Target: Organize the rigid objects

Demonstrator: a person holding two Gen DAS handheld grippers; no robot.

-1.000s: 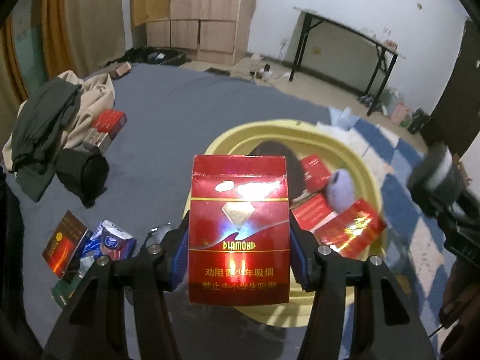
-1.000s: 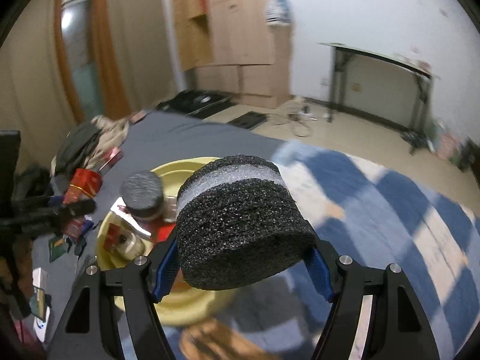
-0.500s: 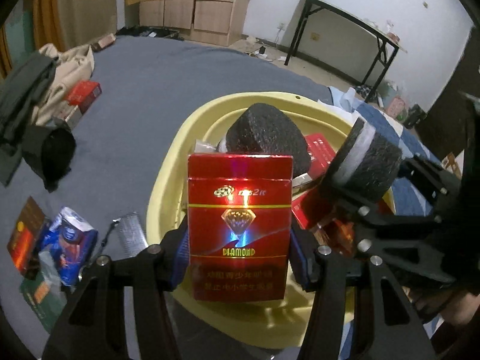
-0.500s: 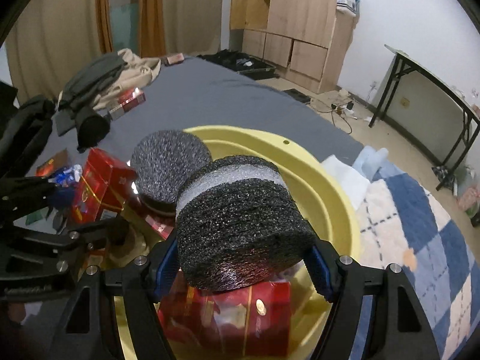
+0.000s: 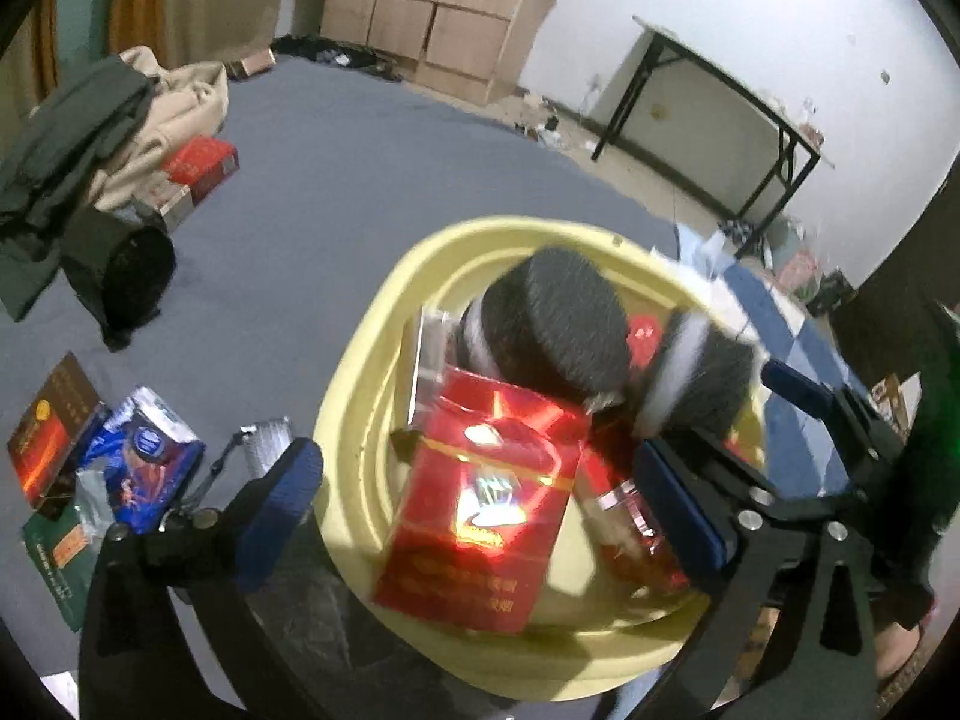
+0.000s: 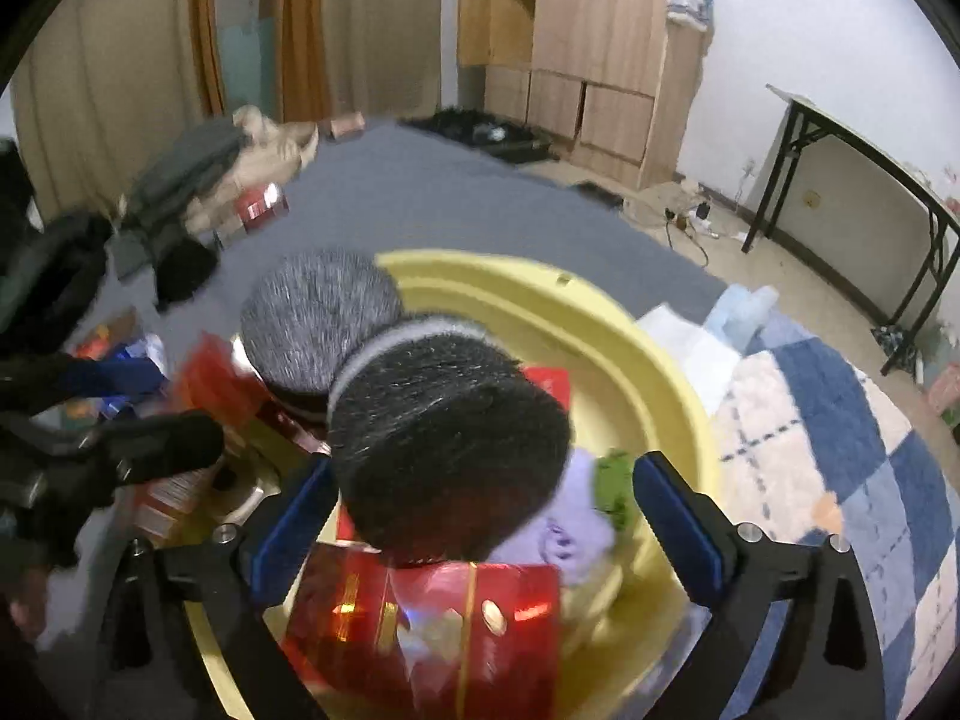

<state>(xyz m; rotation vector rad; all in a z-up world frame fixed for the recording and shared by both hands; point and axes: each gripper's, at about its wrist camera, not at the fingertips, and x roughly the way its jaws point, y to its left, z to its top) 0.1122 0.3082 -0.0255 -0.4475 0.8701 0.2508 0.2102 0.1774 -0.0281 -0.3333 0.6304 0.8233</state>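
Left tool (image 5: 480, 492) spread, pack (image 5: 480, 510) loose over basin rim (image 5: 360, 384)

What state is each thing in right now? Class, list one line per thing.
left claw: open, jaws just opened, off the pack
right claw: open, jaws just opened, off the roll
red cigarette pack: released, tilted in the basin
foam roll: released, blurred, over the basin
yellow basin: upright, partly filled
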